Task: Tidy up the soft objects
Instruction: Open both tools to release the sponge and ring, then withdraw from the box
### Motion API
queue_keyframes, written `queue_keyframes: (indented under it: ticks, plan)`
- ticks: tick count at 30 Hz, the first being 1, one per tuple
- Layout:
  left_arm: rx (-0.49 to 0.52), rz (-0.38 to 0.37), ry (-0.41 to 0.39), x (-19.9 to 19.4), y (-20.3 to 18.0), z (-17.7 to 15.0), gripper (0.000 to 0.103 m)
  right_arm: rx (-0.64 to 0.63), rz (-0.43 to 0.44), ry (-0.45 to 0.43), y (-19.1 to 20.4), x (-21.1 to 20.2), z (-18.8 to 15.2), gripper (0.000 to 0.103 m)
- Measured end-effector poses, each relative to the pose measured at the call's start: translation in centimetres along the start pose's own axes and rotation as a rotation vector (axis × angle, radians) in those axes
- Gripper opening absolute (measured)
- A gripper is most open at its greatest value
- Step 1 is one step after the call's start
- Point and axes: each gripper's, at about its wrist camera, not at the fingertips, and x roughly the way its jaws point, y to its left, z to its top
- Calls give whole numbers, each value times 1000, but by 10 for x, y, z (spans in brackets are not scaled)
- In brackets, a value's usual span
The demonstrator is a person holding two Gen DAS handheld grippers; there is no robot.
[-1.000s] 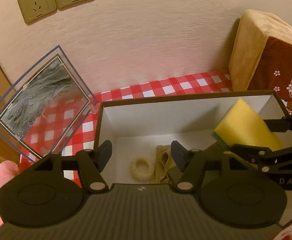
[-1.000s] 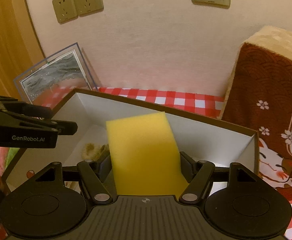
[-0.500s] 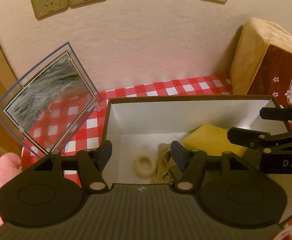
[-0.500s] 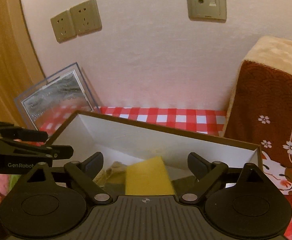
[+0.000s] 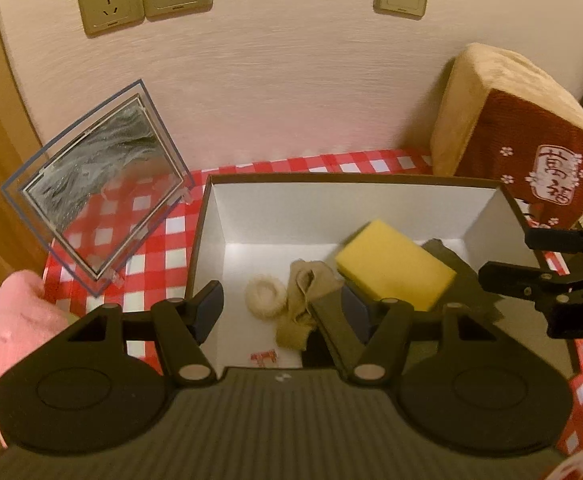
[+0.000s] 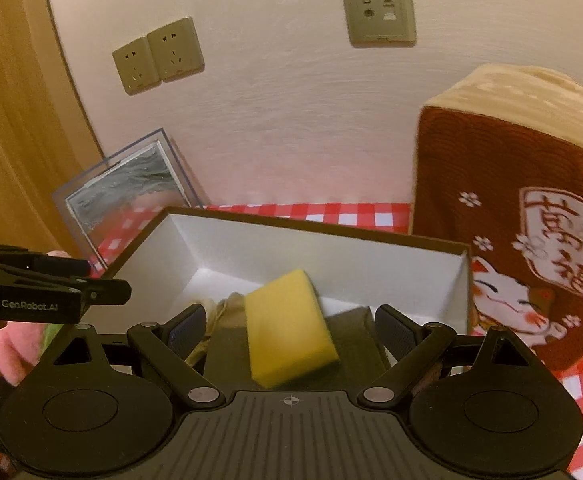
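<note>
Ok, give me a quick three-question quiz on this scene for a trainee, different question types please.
1. True or false: the yellow sponge is clamped in the right gripper.
2. The fluffy hair tie lies: A) on the checked cloth B) inside the box C) on the cushion.
3. What stands left of the box, against the wall?

Key:
1. False: the jaws stand open, the sponge lies in the box.
2. B.
3. The clear framed picture.
</note>
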Motion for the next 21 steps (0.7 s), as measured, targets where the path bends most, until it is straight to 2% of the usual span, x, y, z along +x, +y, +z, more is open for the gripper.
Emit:
queue_keyframes:
  ticks: [21]
  plan:
    - [-30,-11,-29,-106,-22,-80,63,48,52,-61,10,-113,-62,91]
